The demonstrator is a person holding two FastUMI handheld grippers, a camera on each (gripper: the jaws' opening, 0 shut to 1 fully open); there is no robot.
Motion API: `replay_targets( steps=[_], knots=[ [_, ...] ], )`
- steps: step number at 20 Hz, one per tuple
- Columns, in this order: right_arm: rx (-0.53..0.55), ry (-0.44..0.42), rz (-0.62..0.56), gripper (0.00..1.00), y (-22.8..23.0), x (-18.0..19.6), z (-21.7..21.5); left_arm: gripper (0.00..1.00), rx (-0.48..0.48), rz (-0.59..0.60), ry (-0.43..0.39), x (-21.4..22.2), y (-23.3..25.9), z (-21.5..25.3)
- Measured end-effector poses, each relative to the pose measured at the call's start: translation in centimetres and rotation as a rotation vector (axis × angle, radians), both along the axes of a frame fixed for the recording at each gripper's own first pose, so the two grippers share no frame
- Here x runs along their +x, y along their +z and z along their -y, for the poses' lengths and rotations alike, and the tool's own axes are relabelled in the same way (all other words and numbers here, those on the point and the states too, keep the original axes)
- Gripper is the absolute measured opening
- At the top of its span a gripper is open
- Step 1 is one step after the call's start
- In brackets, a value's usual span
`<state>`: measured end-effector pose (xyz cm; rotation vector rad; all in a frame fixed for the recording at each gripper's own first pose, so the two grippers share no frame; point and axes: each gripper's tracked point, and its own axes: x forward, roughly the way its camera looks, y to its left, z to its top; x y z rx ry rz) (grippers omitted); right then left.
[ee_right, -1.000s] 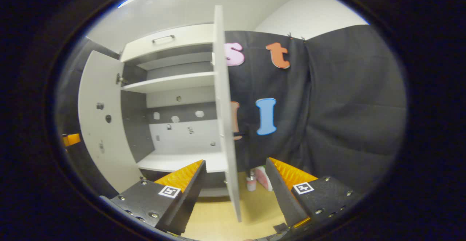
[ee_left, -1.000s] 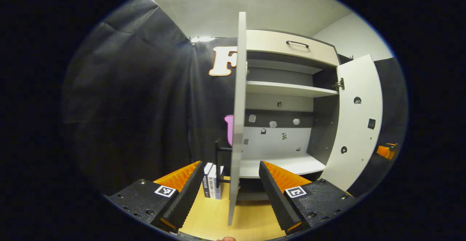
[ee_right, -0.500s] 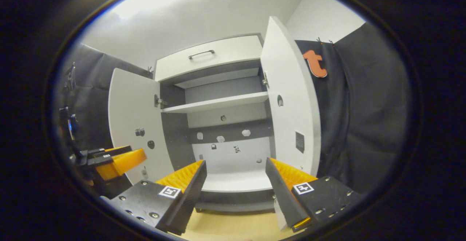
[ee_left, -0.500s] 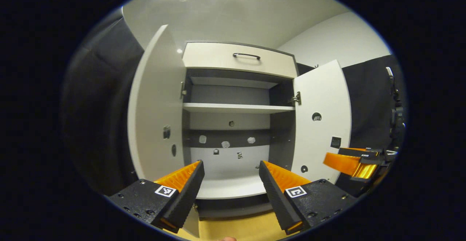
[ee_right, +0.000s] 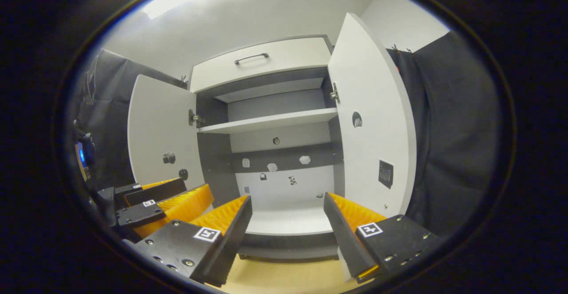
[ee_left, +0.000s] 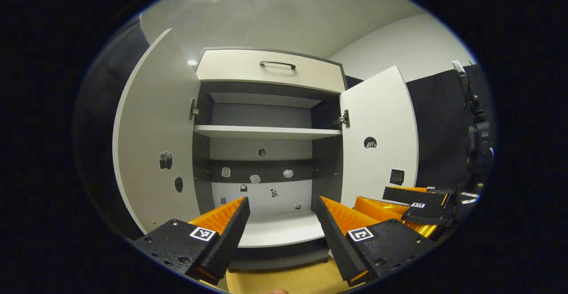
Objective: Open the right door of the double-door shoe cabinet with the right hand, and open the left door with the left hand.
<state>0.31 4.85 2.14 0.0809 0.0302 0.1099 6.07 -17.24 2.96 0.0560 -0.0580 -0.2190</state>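
The cabinet (ee_left: pixel 266 129) stands straight ahead in both views with both doors swung wide. In the left gripper view the left door (ee_left: pixel 155 138) fills the near left side and the right door (ee_left: pixel 379 138) stands open farther off. The right gripper view reverses this: the right door (ee_right: pixel 372 125) looms near on the right, the left door (ee_right: pixel 162 138) smaller on the left. A dark camera stand (ee_left: pixel 477 143) shows at the far right edge of the left gripper view, against the black cloth.

The left gripper (ee_left: pixel 279 216) is level and aimed at the cabinet's lower opening, jaws wide apart with nothing between them. The right gripper (ee_right: pixel 287 214) points the same way, jaws likewise spread wide and holding nothing. Each view catches the other gripper low at its side: the right gripper (ee_left: pixel 412 207) sits just beside the left one's right finger, below the right door's lower edge; the left gripper (ee_right: pixel 159 200) sits low beside the left door.

Inside, a shelf (ee_left: pixel 266 132) crosses the upper part, and the bottom board (ee_left: pixel 279 232) lies bare, with open room between the two doors. A drawer (ee_left: pixel 270 69) with a dark handle (ee_left: pixel 278 64) tops the cabinet. A strip of wooden floor (ee_left: pixel 284 280) shows below the base.
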Motion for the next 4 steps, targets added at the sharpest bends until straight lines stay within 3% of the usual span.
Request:
replay_targets(
  steps=[4],
  knots=[
    [-0.004, 0.0, 0.011, 0.96, 0.2, 0.43, -0.12, 0.93, -0.001, -0.001, 0.019, 0.84, -0.31, -0.56]
  ],
)
